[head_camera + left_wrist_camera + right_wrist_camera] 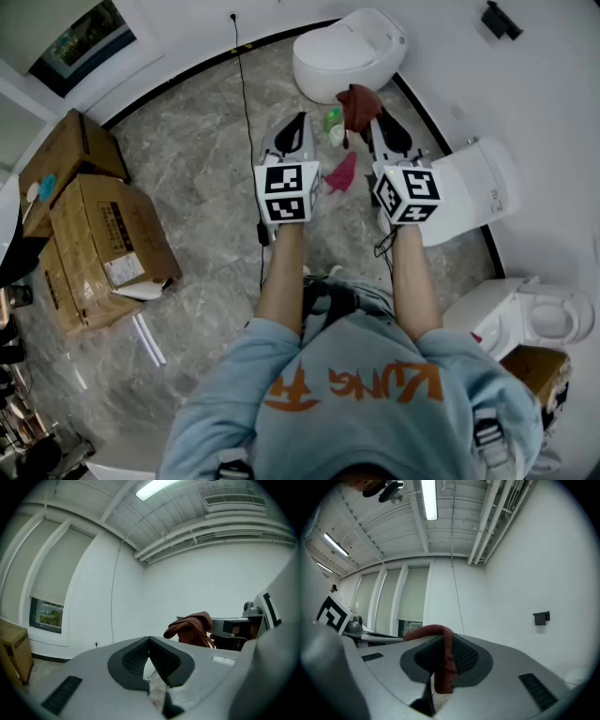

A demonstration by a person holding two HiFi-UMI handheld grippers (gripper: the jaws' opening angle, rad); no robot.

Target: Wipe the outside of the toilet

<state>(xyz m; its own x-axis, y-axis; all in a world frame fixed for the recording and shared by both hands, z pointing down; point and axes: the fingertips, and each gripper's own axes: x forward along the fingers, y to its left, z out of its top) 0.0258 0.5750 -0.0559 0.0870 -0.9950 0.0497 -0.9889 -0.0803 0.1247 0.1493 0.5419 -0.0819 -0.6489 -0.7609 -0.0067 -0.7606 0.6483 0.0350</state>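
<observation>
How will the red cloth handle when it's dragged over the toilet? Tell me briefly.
Probably floppy: the cloth droops over the right gripper's shut jaws and hangs in folds. Likely light, since a pinch at one edge holds it. It may bunch rather than slide flat on the toilet's curved shell.

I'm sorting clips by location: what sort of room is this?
Probably a test or storage room rather than a home bathroom: several white ceramic toilets stand loose on the grey marbled floor, beside brown cardboard boxes.
</observation>
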